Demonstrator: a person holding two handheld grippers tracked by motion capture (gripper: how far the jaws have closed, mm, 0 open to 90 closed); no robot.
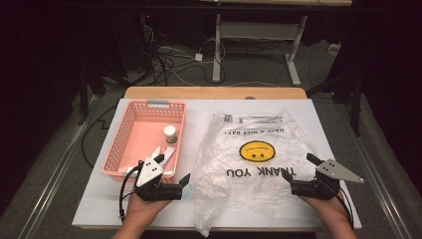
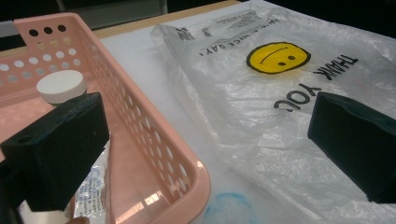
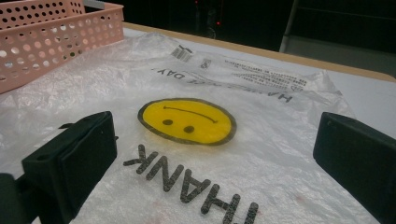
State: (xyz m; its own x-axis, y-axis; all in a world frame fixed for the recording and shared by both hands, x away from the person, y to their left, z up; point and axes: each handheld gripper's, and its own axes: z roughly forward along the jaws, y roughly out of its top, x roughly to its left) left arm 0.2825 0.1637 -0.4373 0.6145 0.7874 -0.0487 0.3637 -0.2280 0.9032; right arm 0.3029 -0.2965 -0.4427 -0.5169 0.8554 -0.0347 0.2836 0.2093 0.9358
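Here, on the table (image 1: 99, 209), a clear bag (image 1: 254, 164) lies flat between both open, empty tools, left (image 1: 171, 174) and right (image 1: 297, 167), with a pink basket (image 1: 130, 127) just left holding a white-capped bottle (image 1: 170, 133) and a packet (image 1: 168, 155).

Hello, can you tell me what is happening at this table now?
A person holds a left gripper and a right gripper, both with jaws open and empty, at the near edges of a flat clear plastic bag with a yellow smiley face. Beside it, a pink perforated plastic basket holds a small white-capped bottle.
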